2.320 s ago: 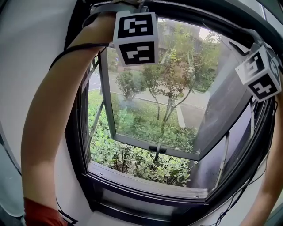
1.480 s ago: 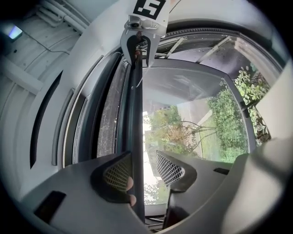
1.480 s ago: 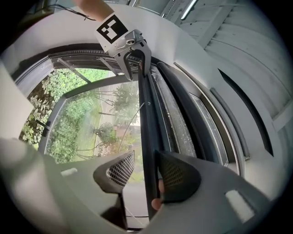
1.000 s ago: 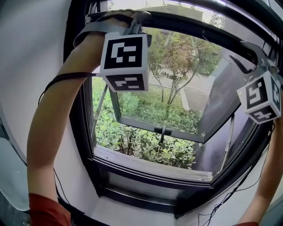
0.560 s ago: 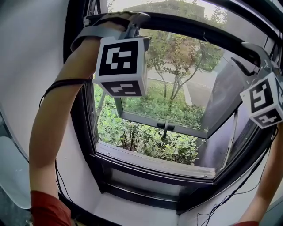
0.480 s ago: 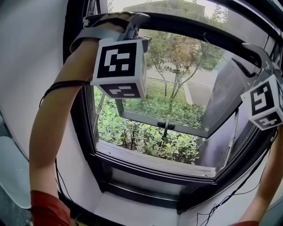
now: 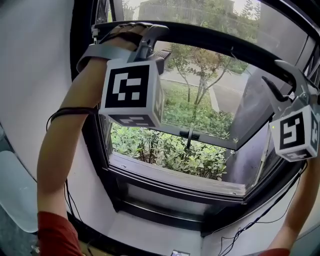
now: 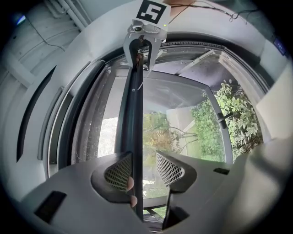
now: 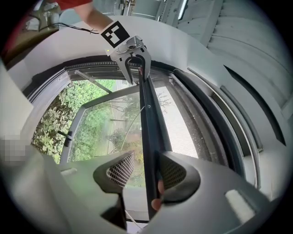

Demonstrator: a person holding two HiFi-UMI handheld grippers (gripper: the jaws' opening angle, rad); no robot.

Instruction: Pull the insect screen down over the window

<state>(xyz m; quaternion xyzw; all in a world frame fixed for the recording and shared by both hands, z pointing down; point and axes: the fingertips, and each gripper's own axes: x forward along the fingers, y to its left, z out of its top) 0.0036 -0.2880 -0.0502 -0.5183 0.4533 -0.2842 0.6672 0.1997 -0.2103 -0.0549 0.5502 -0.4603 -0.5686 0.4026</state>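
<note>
The insect screen's dark bottom bar point(image 7: 215, 42) runs across the top of the window opening, with hazy mesh point(image 7: 200, 12) above it. My left gripper point(image 7: 150, 36) hooks over the bar's left end and my right gripper point(image 7: 280, 82) over its right end. In the left gripper view the bar point(image 8: 132, 119) passes between the left gripper point(image 8: 139, 167) jaws, resting on the left pad point(image 8: 120, 172) with a gap to the other. In the right gripper view the bar point(image 9: 149, 119) lies against the right pad point(image 9: 174, 172) of the right gripper point(image 9: 142, 171), apart from the left one.
Beyond the opening a glass sash swings outward, its handle point(image 7: 189, 134) at the bottom middle. The window sill point(image 7: 175, 177) lies below, with shrubs point(image 7: 165, 150) outside. Cables point(image 7: 250, 225) hang at the lower right. A white wall point(image 7: 35, 75) borders the frame on the left.
Both grippers have come down with the bar between their jaws. The bar now sits lower across the window, and more mesh shows above it.
</note>
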